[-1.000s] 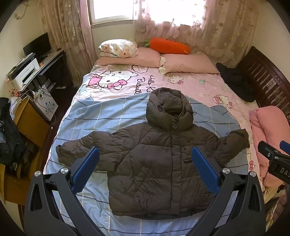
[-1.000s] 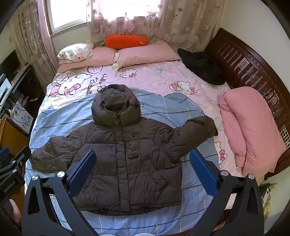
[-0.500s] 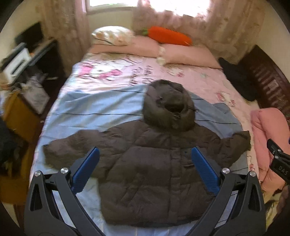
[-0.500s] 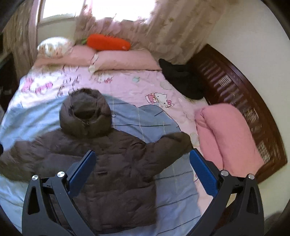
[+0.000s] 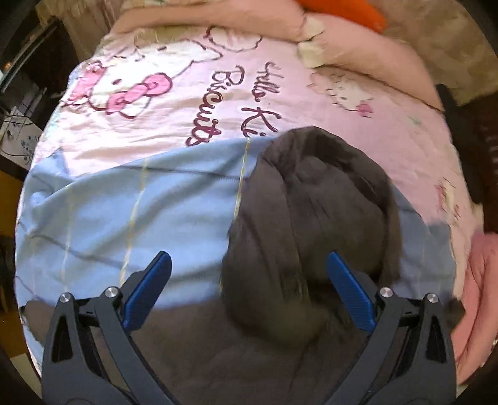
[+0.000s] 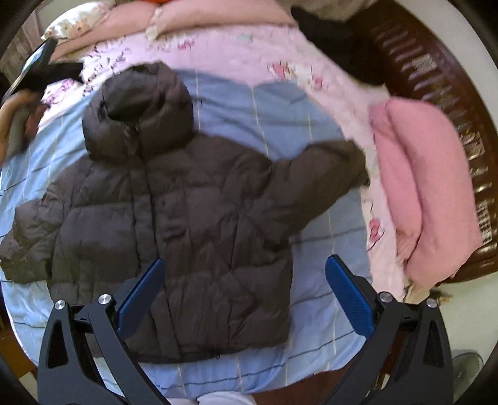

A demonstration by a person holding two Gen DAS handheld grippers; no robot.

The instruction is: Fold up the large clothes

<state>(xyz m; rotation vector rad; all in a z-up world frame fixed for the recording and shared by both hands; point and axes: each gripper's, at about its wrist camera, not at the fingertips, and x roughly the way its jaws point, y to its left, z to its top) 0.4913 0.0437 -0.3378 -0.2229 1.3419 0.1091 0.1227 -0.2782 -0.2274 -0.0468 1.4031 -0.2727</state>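
Observation:
A dark brown hooded puffer jacket [image 6: 193, 224] lies face up on the bed, sleeves spread, on a light blue sheet [image 6: 280, 118]. In the left wrist view its hood [image 5: 314, 212] fills the centre, blurred. My left gripper [image 5: 249, 286] is open and empty, close above the hood and collar; it also shows at the upper left of the right wrist view [image 6: 40, 71]. My right gripper [image 6: 246, 289] is open and empty, above the jacket's lower right hem. The jacket's right sleeve [image 6: 326, 168] reaches toward the bed's right side.
A pink Hello Kitty cover [image 5: 193, 87] lies beyond the blue sheet, with pink pillows [image 5: 218, 18] behind. A folded pink blanket [image 6: 426, 187] sits at the right edge, by a dark wooden bed frame [image 6: 435, 71]. A black garment [image 6: 351, 40] lies far right.
Both grippers have moved forward and down toward the bed. The left one has gone toward the hood, the right one toward the jacket's lower right. The jacket has not moved.

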